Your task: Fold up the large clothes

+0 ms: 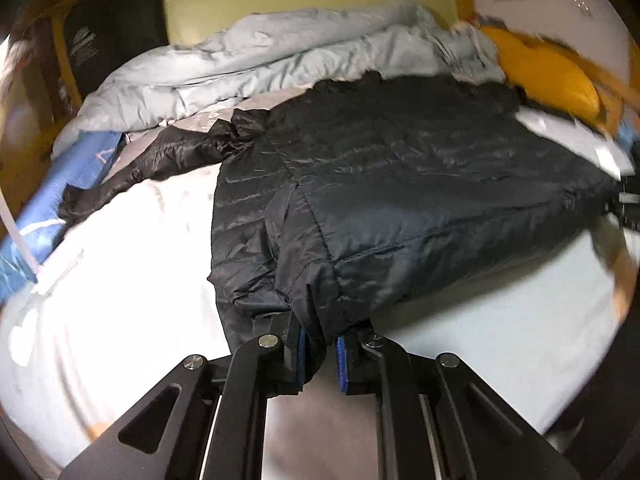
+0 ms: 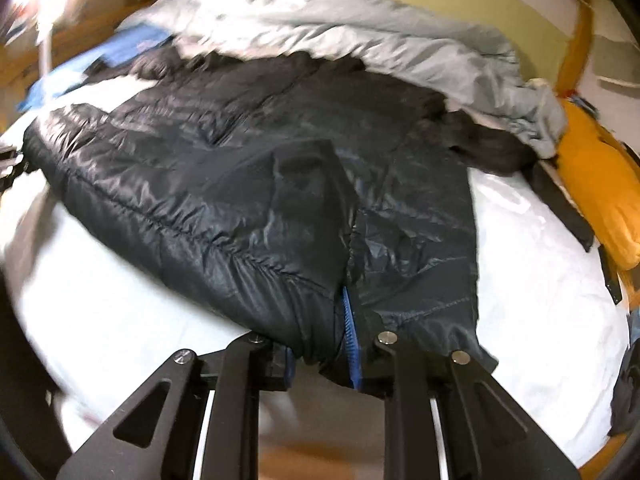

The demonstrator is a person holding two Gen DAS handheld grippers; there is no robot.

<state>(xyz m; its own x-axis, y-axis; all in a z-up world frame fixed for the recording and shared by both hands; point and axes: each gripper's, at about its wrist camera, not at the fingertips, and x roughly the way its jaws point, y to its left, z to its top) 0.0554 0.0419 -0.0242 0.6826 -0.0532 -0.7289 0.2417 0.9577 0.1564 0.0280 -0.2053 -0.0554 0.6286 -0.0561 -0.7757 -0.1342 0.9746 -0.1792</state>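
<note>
While both claws are clenched on the near hem of the black puffer jacket (image 1: 400, 168), left claw (image 1: 320, 354) and right claw (image 2: 322, 356) at opposite corners, it lies spread on the bed (image 1: 120, 280), long axis running away toward the grey duvet (image 1: 248, 60).

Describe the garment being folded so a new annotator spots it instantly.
On the white bed sheet, in front of the crumpled grey duvet, lies the black puffer jacket. Left gripper and right gripper both pinch its near hem. Alone there, it is shiny, quilted and dark.
</note>
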